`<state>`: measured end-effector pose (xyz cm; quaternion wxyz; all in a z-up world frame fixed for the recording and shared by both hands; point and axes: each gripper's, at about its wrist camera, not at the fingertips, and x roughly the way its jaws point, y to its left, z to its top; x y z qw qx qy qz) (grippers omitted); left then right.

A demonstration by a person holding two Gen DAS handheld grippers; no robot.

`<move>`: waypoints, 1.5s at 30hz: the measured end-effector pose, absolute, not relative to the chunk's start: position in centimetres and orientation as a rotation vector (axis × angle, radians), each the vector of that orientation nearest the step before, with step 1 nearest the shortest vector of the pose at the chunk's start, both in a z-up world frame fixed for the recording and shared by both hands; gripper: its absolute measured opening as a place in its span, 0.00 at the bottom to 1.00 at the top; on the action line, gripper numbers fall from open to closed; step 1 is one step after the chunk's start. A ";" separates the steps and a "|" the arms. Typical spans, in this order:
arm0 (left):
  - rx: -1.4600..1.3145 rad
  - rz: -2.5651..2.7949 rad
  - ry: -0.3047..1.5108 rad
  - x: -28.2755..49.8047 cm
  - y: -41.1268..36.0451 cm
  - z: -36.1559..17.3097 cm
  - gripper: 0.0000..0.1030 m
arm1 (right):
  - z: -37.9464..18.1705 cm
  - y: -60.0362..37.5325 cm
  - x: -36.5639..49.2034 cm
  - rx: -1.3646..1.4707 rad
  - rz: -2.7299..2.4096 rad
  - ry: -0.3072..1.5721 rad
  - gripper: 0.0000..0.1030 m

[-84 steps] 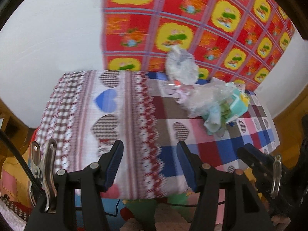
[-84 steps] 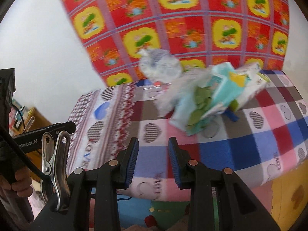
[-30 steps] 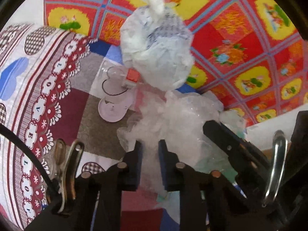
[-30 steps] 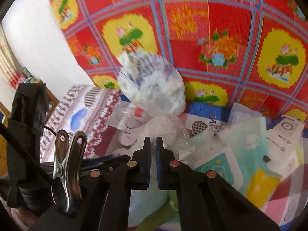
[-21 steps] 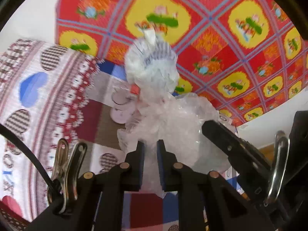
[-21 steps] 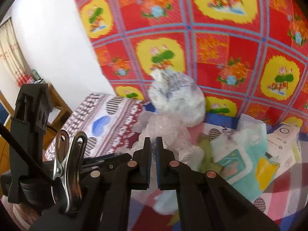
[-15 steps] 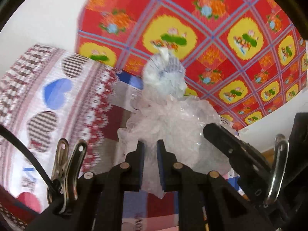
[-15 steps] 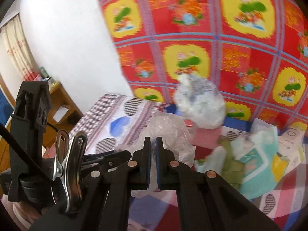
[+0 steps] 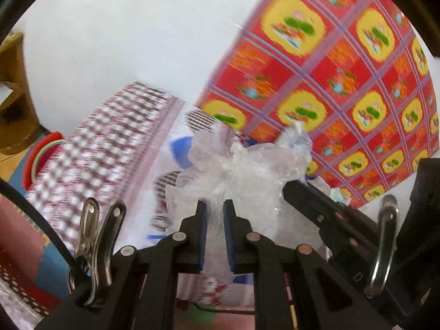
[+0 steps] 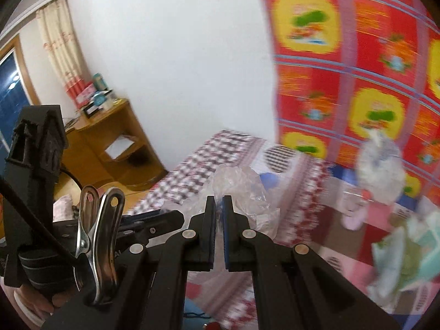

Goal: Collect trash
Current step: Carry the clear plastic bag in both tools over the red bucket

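A crumpled clear plastic bag (image 9: 242,173) hangs lifted above the patterned table. My left gripper (image 9: 214,211) is shut on its lower part, and my right gripper (image 10: 219,206) is shut on the same clear plastic bag (image 10: 242,192) from the other side. In the left wrist view the right gripper's black finger (image 9: 316,200) reaches in from the right beside the bag. A white crumpled bag (image 10: 379,167) stands on the table at the back, against the red cloth. More trash, teal and green wrappers (image 10: 409,247), lies on the table at the right.
The table wears a checked cloth with hearts (image 10: 220,151). A red and yellow patterned cloth (image 9: 343,68) hangs on the white wall behind it. A wooden shelf unit (image 10: 115,143) stands at the left. A person's hand (image 10: 38,302) holds the left gripper.
Both grippers closed on the clear plastic bag and lifted it up and to the left, away from the pile. The white bag and wrappers stayed on the table.
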<state>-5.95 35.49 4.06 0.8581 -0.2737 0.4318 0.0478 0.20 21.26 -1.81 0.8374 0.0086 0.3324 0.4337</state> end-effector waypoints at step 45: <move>-0.882 0.552 0.893 -12.3 73.4 -15.0 0.10 | -13.1 68.8 1.6 -0.629 1.185 0.923 0.05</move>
